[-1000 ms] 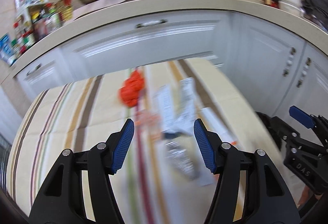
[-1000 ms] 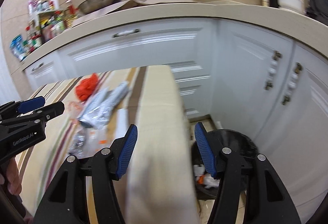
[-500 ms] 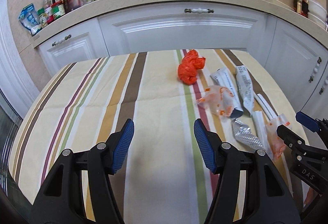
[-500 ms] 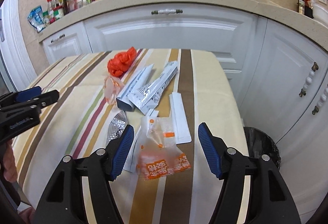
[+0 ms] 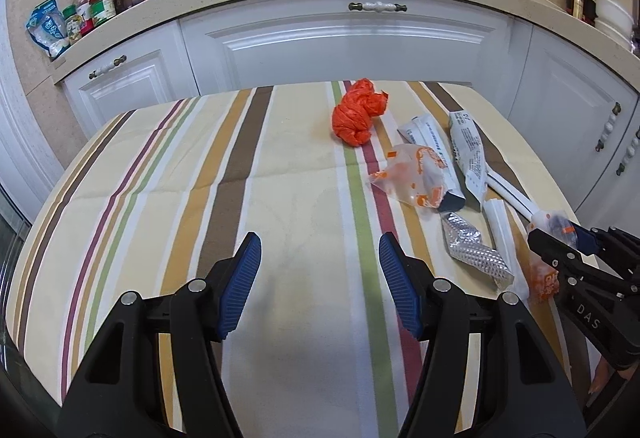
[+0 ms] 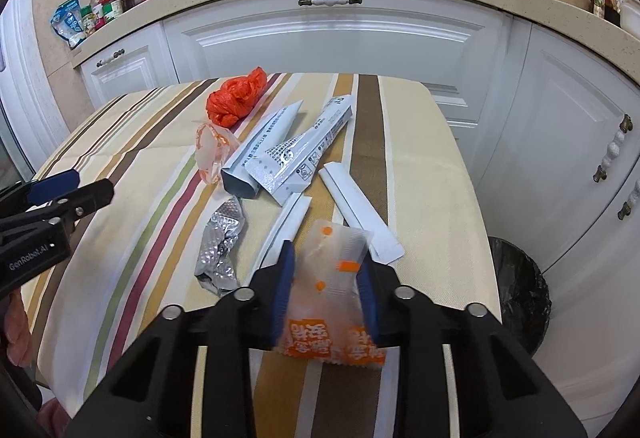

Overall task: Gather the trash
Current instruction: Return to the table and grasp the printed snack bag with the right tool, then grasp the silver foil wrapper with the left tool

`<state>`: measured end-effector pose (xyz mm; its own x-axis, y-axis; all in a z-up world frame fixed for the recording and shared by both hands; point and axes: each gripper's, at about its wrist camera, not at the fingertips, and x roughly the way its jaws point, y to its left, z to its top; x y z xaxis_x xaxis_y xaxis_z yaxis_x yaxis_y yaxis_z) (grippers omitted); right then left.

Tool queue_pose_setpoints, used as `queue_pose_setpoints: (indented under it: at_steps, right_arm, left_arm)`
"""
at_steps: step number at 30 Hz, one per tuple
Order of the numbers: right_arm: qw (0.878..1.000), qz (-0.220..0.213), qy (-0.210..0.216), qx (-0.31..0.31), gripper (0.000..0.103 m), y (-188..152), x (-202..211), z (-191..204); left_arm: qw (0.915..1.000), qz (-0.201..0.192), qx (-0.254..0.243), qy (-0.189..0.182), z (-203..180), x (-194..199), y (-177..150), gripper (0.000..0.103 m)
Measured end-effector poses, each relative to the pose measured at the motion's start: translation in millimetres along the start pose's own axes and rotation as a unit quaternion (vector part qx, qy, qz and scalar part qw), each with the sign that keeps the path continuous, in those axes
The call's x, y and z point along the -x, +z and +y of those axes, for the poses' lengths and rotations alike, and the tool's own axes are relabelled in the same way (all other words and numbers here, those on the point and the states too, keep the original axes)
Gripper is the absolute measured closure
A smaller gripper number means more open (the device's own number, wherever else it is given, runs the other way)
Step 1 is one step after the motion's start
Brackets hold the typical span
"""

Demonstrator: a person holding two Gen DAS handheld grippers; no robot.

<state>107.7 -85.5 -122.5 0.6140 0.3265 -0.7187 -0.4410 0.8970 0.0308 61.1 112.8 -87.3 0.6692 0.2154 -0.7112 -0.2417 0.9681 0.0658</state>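
- Broadly, the tabletop [image 6: 420,141] under its striped cloth gives plenty of bare room on the left half; all the litter lies on the right half, and the right edge drops off just beside the nearest pieces, so anything nudged rightward could slide over.
- The black-lined bin [image 6: 520,278] stands on the floor below that right edge, near the white cupboards; the way across to it looks open, a judgement only, since its mouth is mostly hidden.
- The red crumpled bag [image 5: 358,113] sits farthest away: soft, light, springy, best pinched through its bulk.
- Two grey-and-white sachets [image 6: 296,153] lie side by side in the middle, flat and slick; their raised open ends look the easiest places to bite.
- White paper strips [image 6: 360,209] lie flat on the cloth, stiff but thin, hard to get under except at a lifted end.
- The crinkled foil scrap [image 6: 222,242] is light and keeps its creases, so any ridge will do.
- The clear orange-printed wrapper [image 6: 332,290] is at the near right, between the pads of the right tool [image 6: 326,290], whose jaws are closing on it; thin, slippery film that crumples, so a grip across its middle seems sound.
- The left tool [image 5: 320,288] hovers over bare cloth, half-wide and empty.
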Motion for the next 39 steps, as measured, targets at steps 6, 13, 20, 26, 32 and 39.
queue_pose_setpoints:
  at_steps: [6, 13, 20, 26, 32, 39]
  right_arm:
    - [1.000, -0.014, -0.002, 0.000, 0.076, -1, 10, -3]
    - [0.999, -0.036, -0.024, -0.015, 0.076, -4, 30, -20]
    - [0.997, -0.054, -0.054, -0.034, 0.076, -8, 47, -47]
    - [0.995, -0.054, -0.060, -0.057, 0.076, -17, 51, -67]
    - [0.994, -0.051, -0.060, -0.071, 0.076, -25, 50, -80]
    - [0.994, -0.051, -0.059, -0.081, 0.076, -28, 49, -88]
  left_arm:
    - [0.9999, 0.002, -0.012, -0.011, -17, 0, -1, 0.043]
    - [0.9990, 0.000, -0.029, -0.034, -42, 3, -1, 0.043]
    - [0.9977, 0.001, -0.041, -0.054, -68, 3, -1, 0.034]
    - [0.9973, 0.013, -0.056, -0.046, -87, -11, -6, 0.034]
    - [0.9970, 0.022, -0.066, -0.034, -95, -21, -10, 0.036]
    - [0.9962, 0.035, -0.064, -0.047, -90, -26, -17, 0.082]
